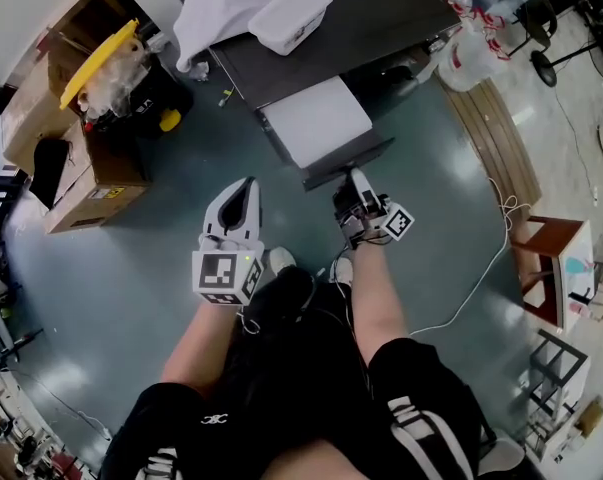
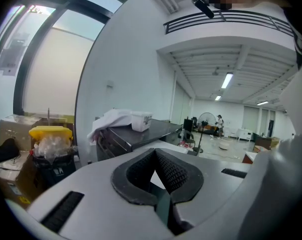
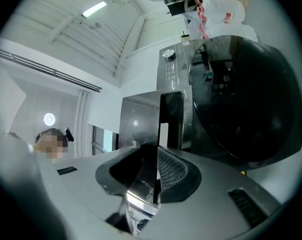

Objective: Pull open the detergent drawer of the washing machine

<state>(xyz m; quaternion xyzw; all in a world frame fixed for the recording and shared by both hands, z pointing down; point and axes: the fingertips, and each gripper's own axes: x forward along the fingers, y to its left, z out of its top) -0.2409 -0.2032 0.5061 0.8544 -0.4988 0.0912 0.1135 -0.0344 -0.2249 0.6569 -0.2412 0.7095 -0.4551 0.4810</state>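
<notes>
- Washing machine is being seen from above, dark-topped, with a white cloth and a plastic tub being carried on its top.
- Detergent drawer is being shown well out of the machine's front, with its white tray exposed and its dark front panel towards the person. The task is being judged nearly done.
- Right gripper is being held at that panel, its jaws clamped on the drawer's thin panel edge.
- A straight pull along the drawer's run is being called for, with the clamp firm, so that the thin panel is not being twisted or let slip. Easing off near the stop is being advised.
- Left gripper is being held apart from the machine, its fingertips together on nothing.
- Blue-grey floor is being crossed by a white cable. Cardboard boxes and a yellow-lidded bin are being shown at the machine's left in the head view.
</notes>
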